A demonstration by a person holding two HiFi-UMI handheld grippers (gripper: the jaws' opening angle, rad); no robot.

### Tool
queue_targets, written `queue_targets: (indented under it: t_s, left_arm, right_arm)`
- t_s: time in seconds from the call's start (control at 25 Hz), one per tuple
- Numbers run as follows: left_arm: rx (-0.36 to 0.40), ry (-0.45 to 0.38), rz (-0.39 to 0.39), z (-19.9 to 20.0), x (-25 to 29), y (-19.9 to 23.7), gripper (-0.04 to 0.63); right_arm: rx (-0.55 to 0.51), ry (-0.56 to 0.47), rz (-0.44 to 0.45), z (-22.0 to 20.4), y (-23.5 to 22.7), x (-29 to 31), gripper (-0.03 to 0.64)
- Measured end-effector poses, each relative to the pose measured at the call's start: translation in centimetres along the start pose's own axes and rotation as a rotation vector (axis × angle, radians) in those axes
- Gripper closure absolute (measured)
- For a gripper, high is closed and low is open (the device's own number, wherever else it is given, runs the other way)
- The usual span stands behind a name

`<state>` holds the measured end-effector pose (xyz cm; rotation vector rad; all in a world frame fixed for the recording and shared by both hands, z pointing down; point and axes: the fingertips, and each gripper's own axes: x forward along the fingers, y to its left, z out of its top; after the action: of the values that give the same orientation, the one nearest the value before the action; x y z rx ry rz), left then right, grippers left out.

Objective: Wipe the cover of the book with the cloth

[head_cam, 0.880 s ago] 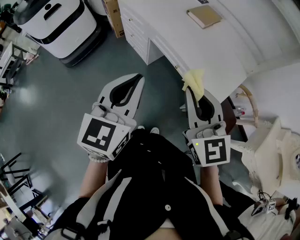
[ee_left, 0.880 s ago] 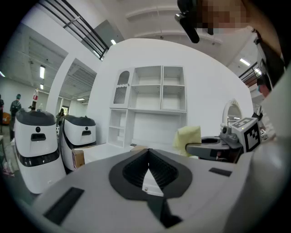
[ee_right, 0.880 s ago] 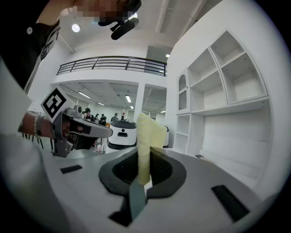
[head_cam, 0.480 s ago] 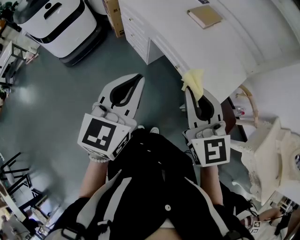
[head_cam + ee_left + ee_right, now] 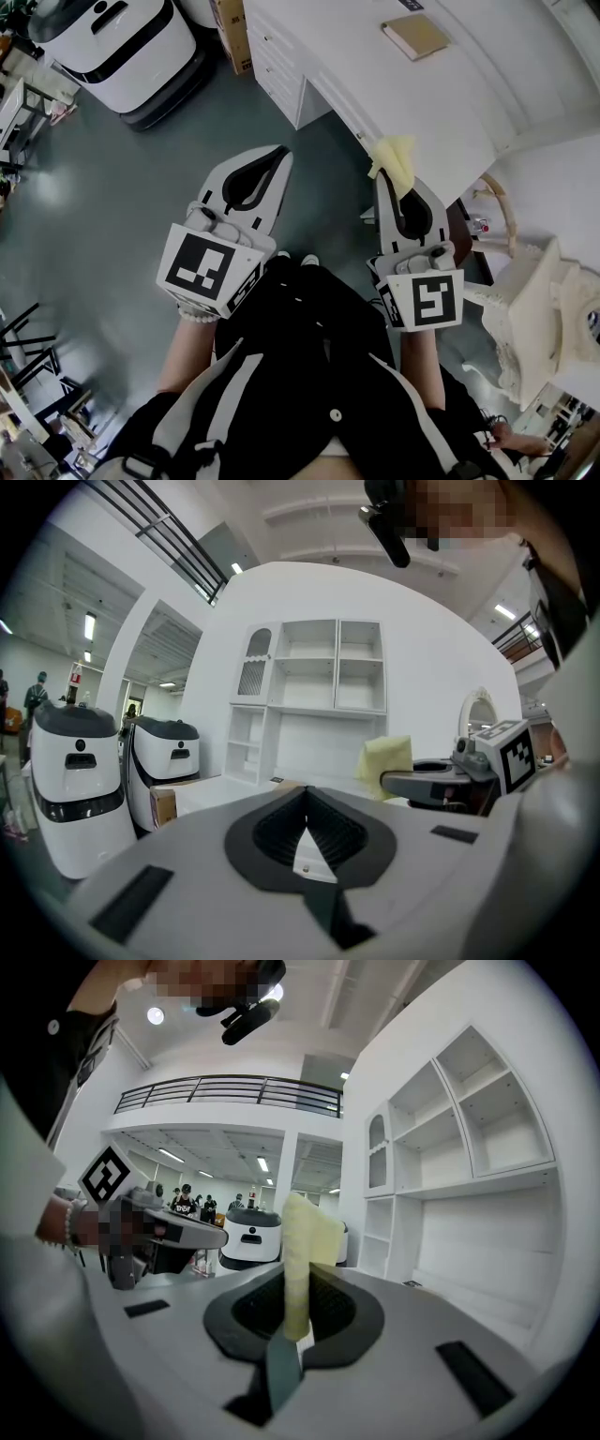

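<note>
Right tool (image 5: 395,174) pinches yellow cloth (image 5: 395,160); left tool (image 5: 270,169) pressed together, empty; book (image 5: 415,36) on worktop (image 5: 375,84) unwiped, well beyond cloth.

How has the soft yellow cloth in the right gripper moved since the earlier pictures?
No. The yellow cloth, clamped in the right gripper, stays against the white desk at its edge, as before.

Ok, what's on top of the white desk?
A tan book, lying flat. The yellow cloth in the right gripper covers a bit of the desk edge.
</note>
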<state>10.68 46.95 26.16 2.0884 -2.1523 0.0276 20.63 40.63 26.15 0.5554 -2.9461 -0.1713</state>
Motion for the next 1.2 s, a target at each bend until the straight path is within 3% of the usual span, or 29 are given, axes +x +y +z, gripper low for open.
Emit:
queue_targets:
  t_s: [0.64, 1.2]
  left_arm:
    - [0.032, -0.02, -0.038, 0.0, -2.5, 2.4, 0.594]
    - [0.012, -0.004, -0.061, 0.0, 2.4, 3.7, 0.594]
  right_arm:
    - [-0.005, -0.011, -0.067, 0.5, 2.7, 0.4, 0.581]
    - [-0.005, -0.025, -0.09, 0.7, -1.4, 3.7, 0.581]
